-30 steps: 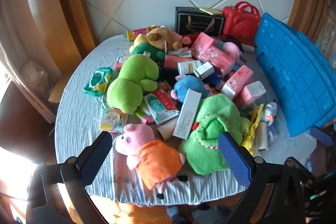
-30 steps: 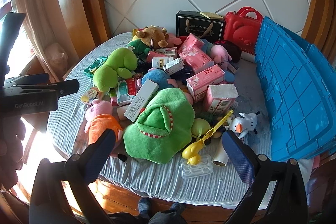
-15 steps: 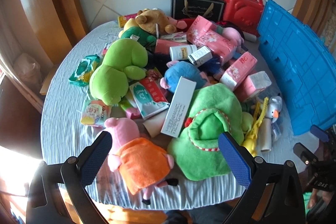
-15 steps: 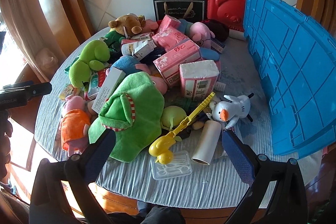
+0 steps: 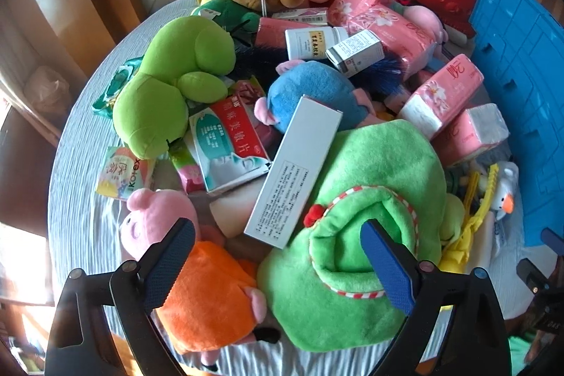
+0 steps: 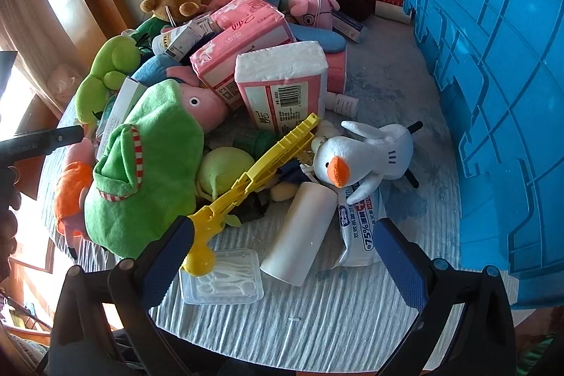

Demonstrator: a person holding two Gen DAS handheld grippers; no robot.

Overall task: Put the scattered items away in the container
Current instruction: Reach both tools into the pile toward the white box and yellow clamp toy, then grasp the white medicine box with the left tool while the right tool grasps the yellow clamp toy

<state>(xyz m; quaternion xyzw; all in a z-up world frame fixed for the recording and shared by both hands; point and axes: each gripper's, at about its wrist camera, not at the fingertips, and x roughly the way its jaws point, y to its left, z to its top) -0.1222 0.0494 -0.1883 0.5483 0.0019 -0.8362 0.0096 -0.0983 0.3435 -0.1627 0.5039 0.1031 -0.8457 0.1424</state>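
1. I see a round table [image 6: 317, 323] under a ribbed, pale grey-blue cloth, heaped with soft toys and packets.
2. The container [image 6: 493, 94], a rigid blue plastic crate with moulded ribs, stands along the table's right edge; the right wrist view shows its whole side wall, the left only a slice.
3. A plush green hat [image 5: 352, 235] with a red-and-white striped band lies at the near edge, fleecy and floppy.
4. Beside it lies a pig plush [image 5: 197, 288] in fuzzy orange, near the left part of the near edge.
5. A long white carton [image 5: 296, 175], flat and sharp-cornered, leans on the hat.
6. Only my right wrist view shows the white bird plush [image 6: 363, 157], a smooth white cylinder [image 6: 299, 231], a yellow plastic toy gun [image 6: 253, 178] and a clear lidded box [image 6: 222, 277] close to the near edge.
7. My left gripper [image 5: 278, 265] is closing, jaws still spread, over the pig and hat, its textured blue pads pressing nothing.
8. My right gripper [image 6: 282, 258] is spread wide above the cylinder, nothing pinched.
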